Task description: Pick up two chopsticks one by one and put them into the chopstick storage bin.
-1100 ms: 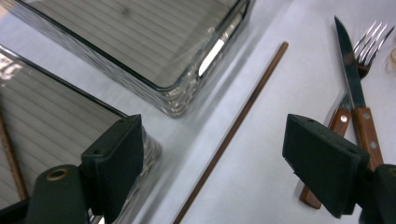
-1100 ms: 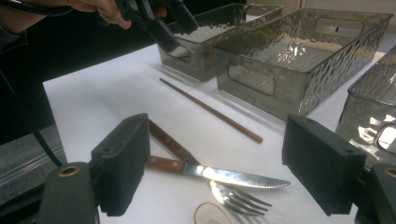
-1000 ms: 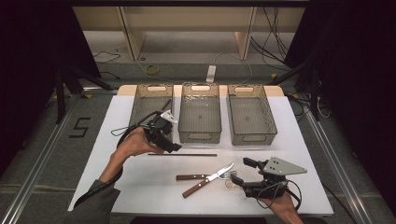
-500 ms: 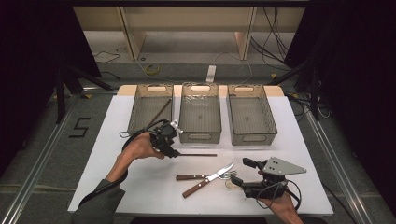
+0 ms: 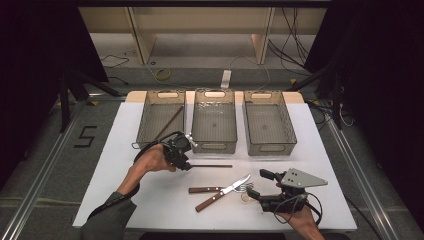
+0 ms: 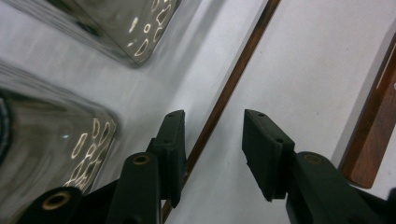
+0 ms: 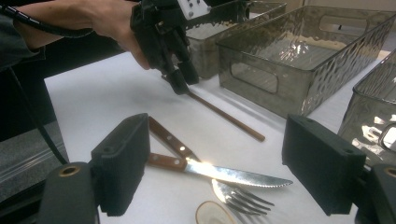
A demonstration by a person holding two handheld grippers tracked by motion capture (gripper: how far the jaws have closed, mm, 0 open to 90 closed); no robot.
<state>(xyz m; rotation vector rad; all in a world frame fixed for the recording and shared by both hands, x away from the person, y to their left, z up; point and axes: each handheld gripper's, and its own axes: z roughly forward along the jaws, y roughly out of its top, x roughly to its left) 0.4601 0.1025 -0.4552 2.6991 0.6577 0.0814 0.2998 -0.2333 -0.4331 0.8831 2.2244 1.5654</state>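
- Moved since the earlier frame: left hand-held gripper (image 5: 186,161), down from beside the left bin to the surface (image 5: 150,200); its jaws have just been closing.
- Left hand-held gripper, state: jaws part spread, straddling one end of the brown chopstick (image 5: 212,165); in the left gripper view the chopstick (image 6: 224,95) lies against the inner face of one jaw, the other jaw stands clear of it. Not yet pinched.
- Chopstick, place: flat on the surface, just in front of the middle bin (image 5: 215,120), running crosswise toward the right from the left hand-held gripper.
- Right hand-held gripper (image 5: 256,187): same place as before, low at the near right of the surface; jaws spread wide, nothing between them; pointed at the cutlery.
- Cutlery, unchanged: knife (image 5: 222,192) and fork (image 5: 220,189), both wood-handled, crossed at near centre, just beside the right hand-held gripper's tips; a small pale round piece (image 7: 219,213) lies beside the fork tines.
- Bins: three clear bins in a row along the far edge; left bin (image 5: 160,120) holds a second chopstick (image 5: 167,123) lying slantwise; right bin (image 5: 270,122).
- Open room: bare surface to the left of and behind the left hand; a bare strip between chopstick and cutlery; bare surface at right between the right bin and the right hand-held gripper.
- Edges: middle bin's front wall close behind the chopstick; right hand near the front edge.
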